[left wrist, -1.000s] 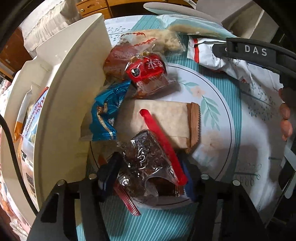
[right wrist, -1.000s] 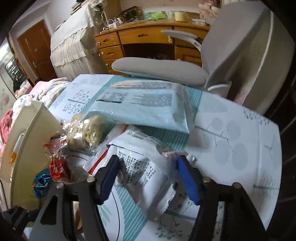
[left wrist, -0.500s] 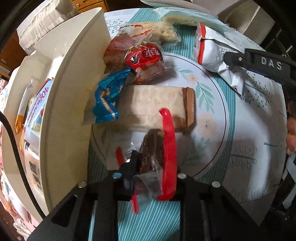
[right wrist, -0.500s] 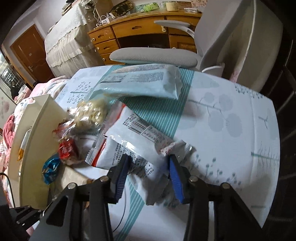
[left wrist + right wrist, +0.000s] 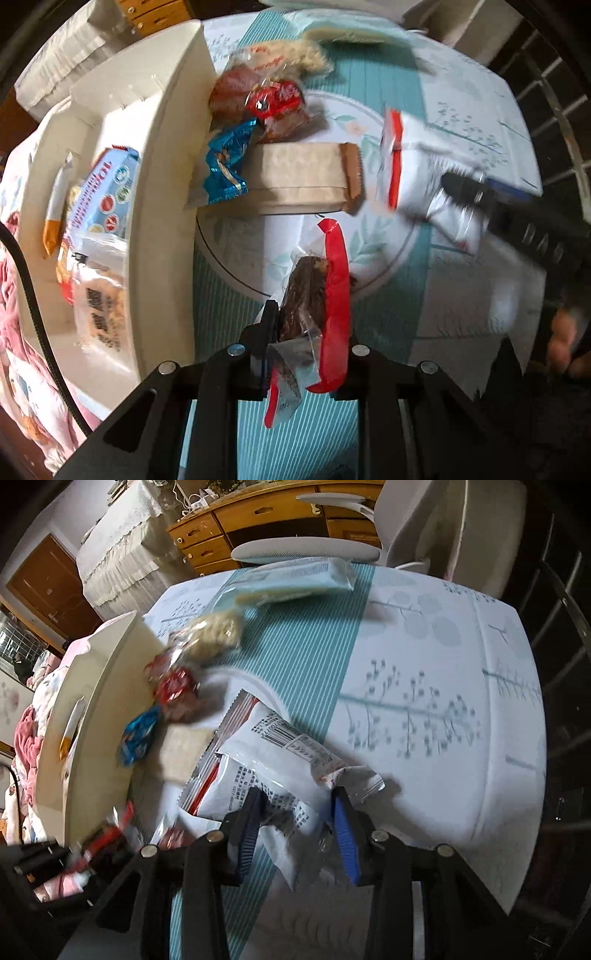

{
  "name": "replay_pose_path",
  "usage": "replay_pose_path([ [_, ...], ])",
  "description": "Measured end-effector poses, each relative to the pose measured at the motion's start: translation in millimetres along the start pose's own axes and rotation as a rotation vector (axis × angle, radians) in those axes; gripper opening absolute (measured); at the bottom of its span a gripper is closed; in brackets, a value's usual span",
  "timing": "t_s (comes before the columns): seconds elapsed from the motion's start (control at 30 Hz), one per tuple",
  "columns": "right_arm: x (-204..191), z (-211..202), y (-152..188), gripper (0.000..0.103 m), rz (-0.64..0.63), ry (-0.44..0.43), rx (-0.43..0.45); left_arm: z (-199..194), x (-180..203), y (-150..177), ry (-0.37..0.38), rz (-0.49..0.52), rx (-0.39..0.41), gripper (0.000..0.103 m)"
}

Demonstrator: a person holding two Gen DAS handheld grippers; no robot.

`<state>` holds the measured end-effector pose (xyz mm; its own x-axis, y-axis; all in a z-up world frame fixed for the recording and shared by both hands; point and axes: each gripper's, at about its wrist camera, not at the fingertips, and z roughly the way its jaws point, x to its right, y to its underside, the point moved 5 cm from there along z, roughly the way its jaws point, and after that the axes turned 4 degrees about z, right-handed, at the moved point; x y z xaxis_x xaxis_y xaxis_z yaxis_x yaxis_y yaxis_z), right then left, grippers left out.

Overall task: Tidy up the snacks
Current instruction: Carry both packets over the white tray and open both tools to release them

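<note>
left jaws tight on brown snack bag (image 5: 301,295), right jaws on white packet (image 5: 273,768); bin (image 5: 162,192) stocked

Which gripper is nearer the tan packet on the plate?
Left. The left gripper holds a clear-wrapped brown snack just below the tan packet. The right gripper grips the white bag, off the packet's far end.

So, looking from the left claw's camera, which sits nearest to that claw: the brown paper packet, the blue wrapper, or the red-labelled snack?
1. Brown paper packet, just ahead, mid-table.
2. Blue wrapper, left, beside the white bin.
3. Red-labelled snack, farthest, top.
</note>
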<state>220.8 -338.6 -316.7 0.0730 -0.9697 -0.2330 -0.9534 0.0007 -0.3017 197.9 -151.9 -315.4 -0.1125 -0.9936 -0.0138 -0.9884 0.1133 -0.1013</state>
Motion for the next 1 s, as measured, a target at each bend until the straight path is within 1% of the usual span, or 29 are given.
replay_pose_path([
  [0.23, -6.5, -28.0, 24.8, 0.038, 0.071, -0.048, -0.009, -56.0, 6.9, 13.7, 0.024, 0.07, 0.106, 0.019],
  [0.33, -17.5, -40.4, 29.8, 0.038, 0.094, -0.084, -0.008, -82.2, 7.7, 20.0, 0.034, 0.087, 0.147, 0.019],
  [0.37, -22.3, -44.9, 31.2, 0.038, 0.102, -0.096, -0.005, -89.8, 5.2, 20.4, 0.023, 0.093, 0.16, 0.019],
  [0.4, -26.5, -48.6, 32.0, 0.038, 0.107, -0.105, -0.003, -95.6, 10.3, 18.5, 0.015, 0.098, 0.17, 0.019],
  [0.47, -37.1, -56.3, 32.4, 0.038, 0.119, -0.122, 0.012, -110.7, 8.8, 22.6, 0.019, 0.105, 0.194, 0.019],
  [0.57, -55.2, -66.9, 33.1, 0.039, 0.135, -0.139, 0.033, -131.0, -3.3, 28.1, 0.027, 0.117, 0.238, 0.019],
  [0.73, -88.0, -80.5, 34.6, 0.039, 0.176, -0.174, 0.061, -150.3, -26.7, 30.9, 0.047, 0.122, 0.301, 0.02],
  [0.87, -115.5, -86.7, 37.0, 0.039, 0.215, -0.182, 0.082, -166.2, -54.5, 30.2, 0.076, 0.124, 0.376, 0.02],
  [1.0, -145.2, -85.2, 37.6, 0.039, 0.237, -0.199, 0.087, -176.7, -86.4, 30.6, 0.1, 0.123, 0.415, 0.02],
])
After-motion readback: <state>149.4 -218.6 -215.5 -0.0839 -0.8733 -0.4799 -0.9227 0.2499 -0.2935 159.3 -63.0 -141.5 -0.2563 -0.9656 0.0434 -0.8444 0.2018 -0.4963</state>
